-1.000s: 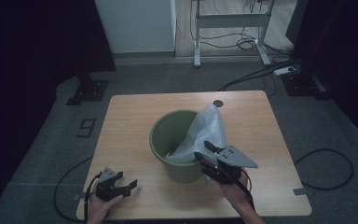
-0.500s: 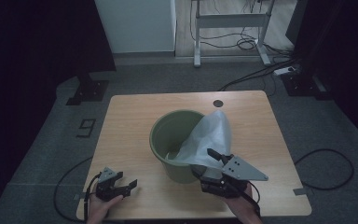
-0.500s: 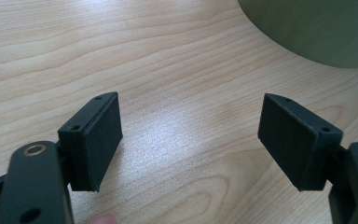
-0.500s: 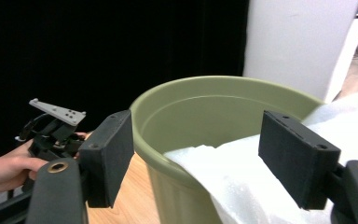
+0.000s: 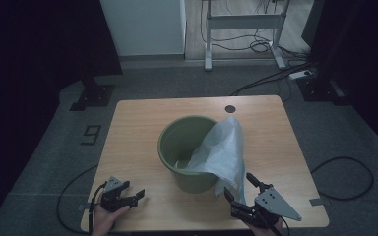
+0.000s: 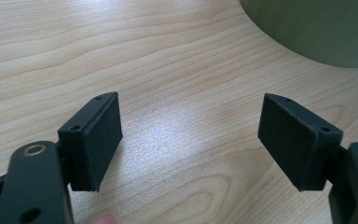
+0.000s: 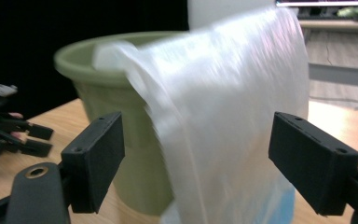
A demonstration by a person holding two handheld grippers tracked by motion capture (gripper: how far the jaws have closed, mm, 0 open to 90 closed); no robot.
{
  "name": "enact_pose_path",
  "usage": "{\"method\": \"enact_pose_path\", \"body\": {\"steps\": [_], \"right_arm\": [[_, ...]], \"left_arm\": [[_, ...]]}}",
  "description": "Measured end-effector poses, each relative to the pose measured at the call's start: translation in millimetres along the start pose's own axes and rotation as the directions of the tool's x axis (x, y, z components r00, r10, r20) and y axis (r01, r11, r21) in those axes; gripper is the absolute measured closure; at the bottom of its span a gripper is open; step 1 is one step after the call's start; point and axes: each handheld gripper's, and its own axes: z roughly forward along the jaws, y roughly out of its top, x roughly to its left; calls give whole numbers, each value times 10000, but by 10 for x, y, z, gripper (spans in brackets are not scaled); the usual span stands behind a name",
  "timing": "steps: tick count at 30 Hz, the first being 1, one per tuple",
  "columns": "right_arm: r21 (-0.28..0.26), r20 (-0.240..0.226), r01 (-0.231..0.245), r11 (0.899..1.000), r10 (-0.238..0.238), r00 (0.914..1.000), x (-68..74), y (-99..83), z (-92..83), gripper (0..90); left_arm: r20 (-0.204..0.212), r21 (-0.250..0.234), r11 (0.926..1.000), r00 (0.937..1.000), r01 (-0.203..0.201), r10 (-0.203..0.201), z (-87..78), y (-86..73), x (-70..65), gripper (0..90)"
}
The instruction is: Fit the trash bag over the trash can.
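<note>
A green bucket (image 5: 184,147) stands mid-table. A translucent white plastic bag (image 5: 224,152) is draped over its right rim, part inside and part hanging down the outer wall to the table. My right gripper (image 5: 237,185) is open near the front edge, just short of the bag's lower end. In the right gripper view the bag (image 7: 233,116) hangs between and beyond the wide-open jaws of that gripper (image 7: 198,119), with the bucket (image 7: 116,93) behind it. My left gripper (image 5: 138,196) rests open at the front left corner. In its own view the left gripper (image 6: 191,100) holds nothing, and the bucket's wall (image 6: 317,28) is ahead.
The wooden table (image 5: 138,128) has a small dark round hole (image 5: 230,108) near its far edge. Cables (image 5: 344,172) lie on the floor right of the table. A white cabinet (image 5: 142,27) and a desk frame (image 5: 243,22) stand beyond.
My right gripper has drawn back from the bucket toward the front edge. The bag now hangs lower down the bucket's outer side. The left gripper has stayed put.
</note>
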Motion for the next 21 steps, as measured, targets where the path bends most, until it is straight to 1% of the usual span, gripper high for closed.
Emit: {"method": "enact_pose_path", "body": {"steps": [3,5,6,9,10,12,13,14,16,19,21], "right_arm": [[314,208,-214,9993,207,9996,-60,-147,48,180],[573,325,-287,9979,269,9991,-82,-246,96,181],[716,446,-364,9968,333,9985,-100,-311,135,182],[919,639,-477,9946,419,9971,-136,-405,213,210],[1006,802,-476,9938,395,9960,-153,-444,252,243],[1055,1133,-510,9931,390,9928,-184,-498,302,342],[1038,1124,-575,9929,457,9926,-207,-517,322,419],[1037,1068,-577,9929,466,9932,-231,-530,339,474],[987,1090,-422,9942,313,9935,-273,-542,367,592],[880,1288,-469,9950,353,9910,-368,-535,407,757],[791,1464,-437,9959,317,9887,-433,-500,422,838]], "left_arm": [[-67,-9,10000,10000,-14,14,5,-1,-2,214],[-247,-205,9998,9997,58,-63,-4,6,1,219],[-265,-259,9996,9996,115,-121,-7,8,0,220],[-351,-371,9992,9993,150,-163,-17,13,0,222],[-333,-353,9993,9993,148,-160,-15,11,0,221],[-312,-302,9995,9994,125,-134,-8,7,-4,221],[-292,-281,9996,9995,93,-101,-6,8,-3,220],[-282,-275,9996,9996,91,-99,-4,8,-3,220],[-264,-271,9996,9996,84,-91,-3,9,-4,220],[-248,-254,9996,9997,81,-87,-5,9,-5,220],[-240,-276,9996,9997,79,-86,-9,12,-4,221]]}}
